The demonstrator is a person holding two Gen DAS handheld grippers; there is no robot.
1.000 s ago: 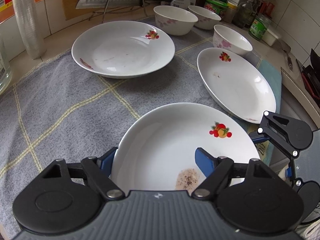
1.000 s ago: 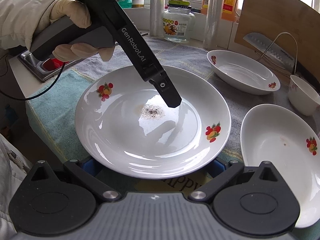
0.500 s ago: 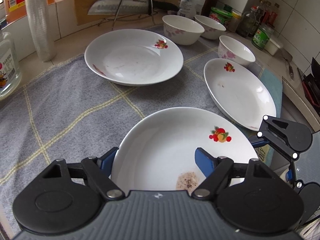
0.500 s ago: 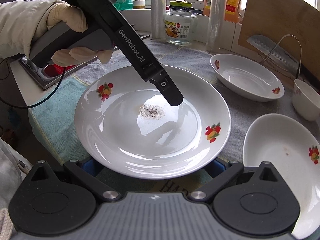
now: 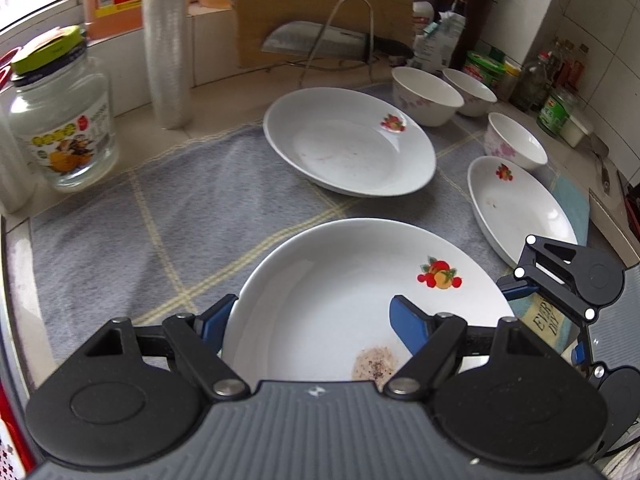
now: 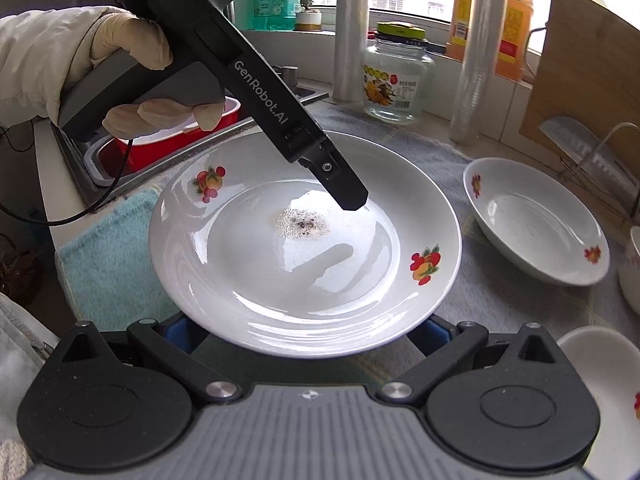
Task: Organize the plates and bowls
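Downward-tilted, both tools, left tool (image 5: 312,316), right tool (image 6: 308,332), gripping plate (image 6: 248,272)

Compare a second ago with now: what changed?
The soiled plate, pinched at its rim by the left tongs with the right tongs at the opposite rim, was carried sideways toward the sink, away from the other plates. Unchanged: the left grip; other plates and bowls on the cloth.

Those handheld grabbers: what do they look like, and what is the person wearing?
Each gripper is black and dark grey, with blue finger pads. The left gripper has a long black body printed "DAS" and "GenRobot.AI", a grey handle and a thin black cable. The left hand wears a pale glove below a cream sleeve.
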